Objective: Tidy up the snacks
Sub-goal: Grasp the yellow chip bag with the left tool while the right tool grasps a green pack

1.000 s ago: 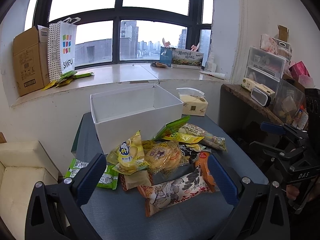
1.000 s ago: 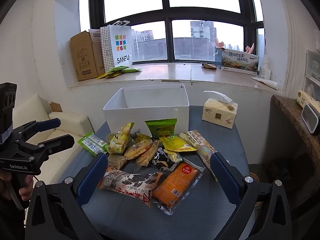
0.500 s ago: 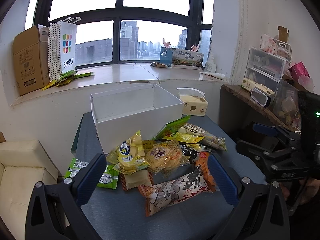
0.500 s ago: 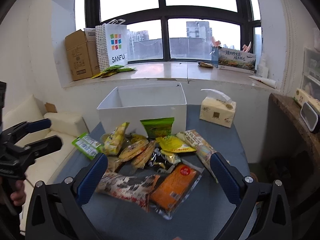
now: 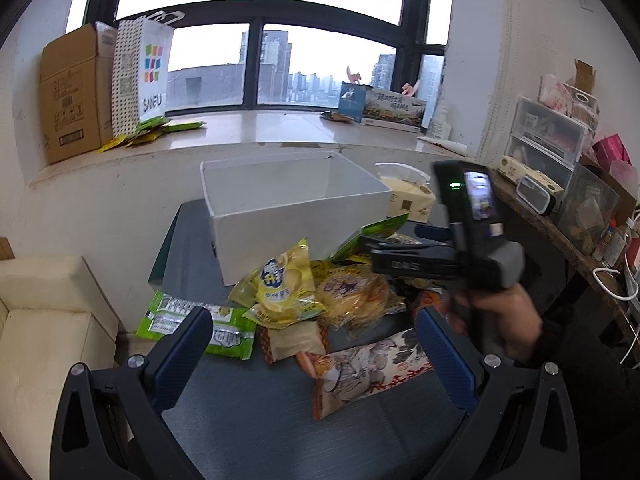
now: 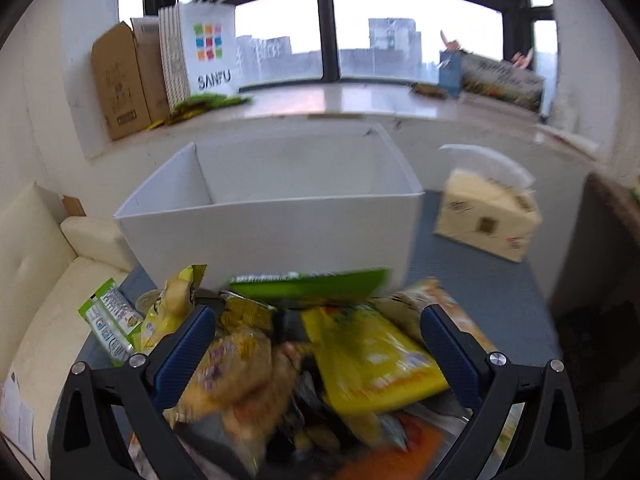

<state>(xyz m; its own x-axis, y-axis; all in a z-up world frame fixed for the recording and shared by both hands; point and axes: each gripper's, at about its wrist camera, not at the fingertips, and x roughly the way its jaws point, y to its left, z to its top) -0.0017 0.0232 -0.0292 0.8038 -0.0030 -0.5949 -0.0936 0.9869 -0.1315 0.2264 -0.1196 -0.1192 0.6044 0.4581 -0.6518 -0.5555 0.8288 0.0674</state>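
Since a second ago the right gripper [image 6: 312,354] has advanced low over the snack pile [image 5: 320,300], which lies on the grey table [image 5: 248,420] against the white box [image 5: 296,216]. Its fingers stand spread, a yellow packet [image 6: 372,356] between them, not pinched. Left gripper [image 5: 314,354] spread, short of the pile.

White box [image 5: 296,216], yellow chip bag [image 5: 286,284] — blue-padded black tool [image 6: 316,344].

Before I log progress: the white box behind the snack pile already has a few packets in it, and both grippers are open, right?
Not quite. The white box shows only bare walls in the right wrist view; no packets are visible inside. The snacks lie on the table before it. Left gripper and right gripper are open.
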